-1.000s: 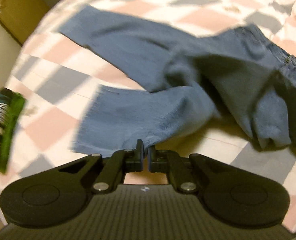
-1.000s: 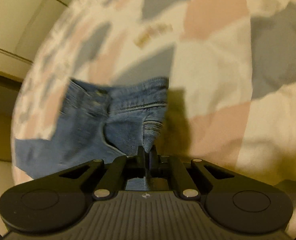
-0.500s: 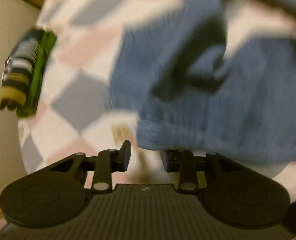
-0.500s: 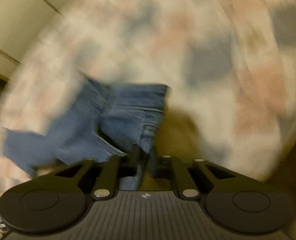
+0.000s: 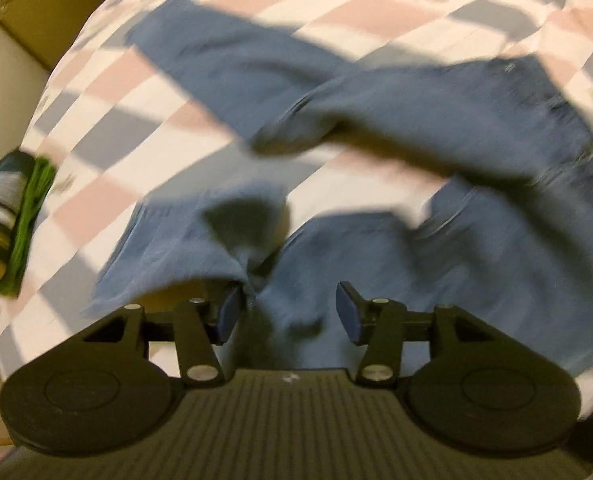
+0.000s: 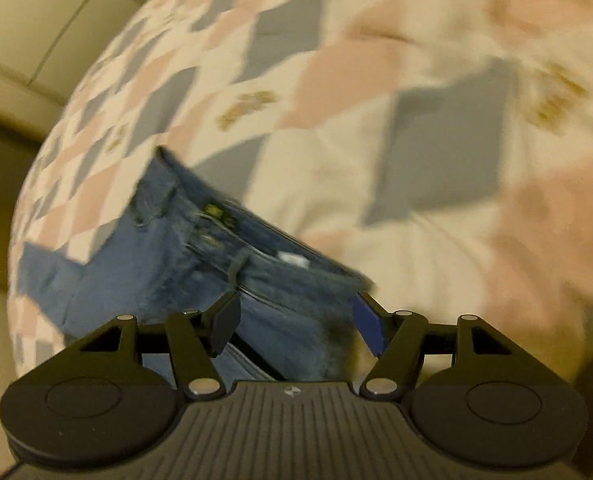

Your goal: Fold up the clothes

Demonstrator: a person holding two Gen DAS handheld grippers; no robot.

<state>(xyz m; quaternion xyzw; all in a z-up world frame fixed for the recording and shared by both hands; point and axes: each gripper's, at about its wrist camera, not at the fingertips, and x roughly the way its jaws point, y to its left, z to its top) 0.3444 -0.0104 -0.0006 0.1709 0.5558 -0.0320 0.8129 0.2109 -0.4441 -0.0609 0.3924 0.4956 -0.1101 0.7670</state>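
Jaws of both grippers, just opening, stand over jeans [image 5: 436, 128].

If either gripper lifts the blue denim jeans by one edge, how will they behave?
The blue denim jeans would likely droop: they already lie bunched in soft folds. The thick waistband probably holds its shape better. The checked bedcover looks soft, so pushing may wrinkle both.

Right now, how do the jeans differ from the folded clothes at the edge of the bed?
The jeans are plain blue denim; the folded clothes are striped and green. The jeans sprawl loosely across the middle of the bedspread, legs apart, while the folded clothes sit in a compact stack at its left edge. Both lie on the same checked bedspread.
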